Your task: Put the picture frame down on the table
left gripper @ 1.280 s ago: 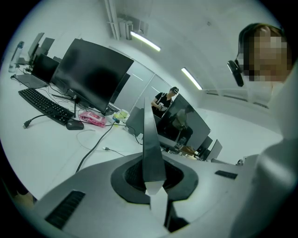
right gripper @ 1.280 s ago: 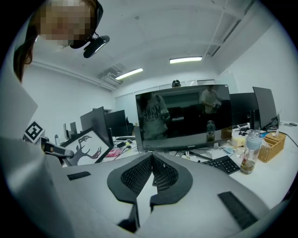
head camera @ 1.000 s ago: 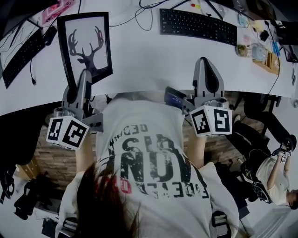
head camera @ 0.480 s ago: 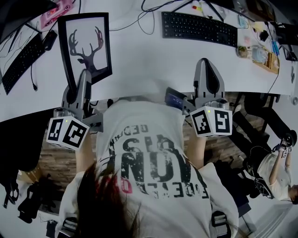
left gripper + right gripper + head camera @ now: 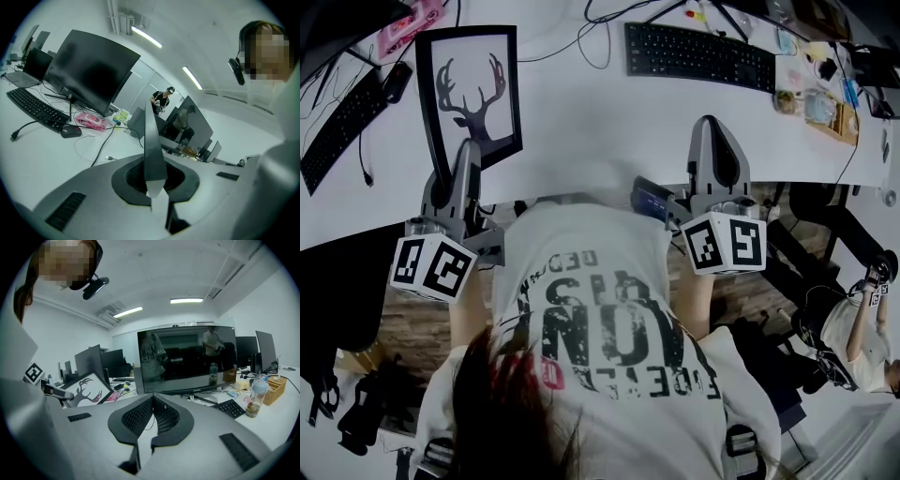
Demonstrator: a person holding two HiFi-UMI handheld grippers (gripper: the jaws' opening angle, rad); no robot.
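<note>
The picture frame (image 5: 472, 89), black-rimmed with a dark deer silhouette on white, leans tilted over the white table (image 5: 600, 122) at the left. My left gripper (image 5: 470, 148) is shut on its near lower edge. In the left gripper view the frame (image 5: 151, 131) stands edge-on between the pads, rising out of my left gripper (image 5: 151, 161). My right gripper (image 5: 710, 122) hovers over the table's near edge, shut on nothing. Its closed tips meet in the right gripper view (image 5: 152, 398), which also shows the frame (image 5: 86, 390) tilted at the left.
A black keyboard (image 5: 701, 54) lies at the back right, another keyboard (image 5: 337, 112) at the far left. A pink pack (image 5: 412, 23), cables, a mouse (image 5: 70, 132) and a monitor (image 5: 93, 70) sit behind the frame. A large monitor (image 5: 187, 359), a bottle (image 5: 253, 401) and a basket (image 5: 274, 390) stand to the right.
My left gripper and the frame have shifted slightly to the left. The right gripper has stayed where it was.
</note>
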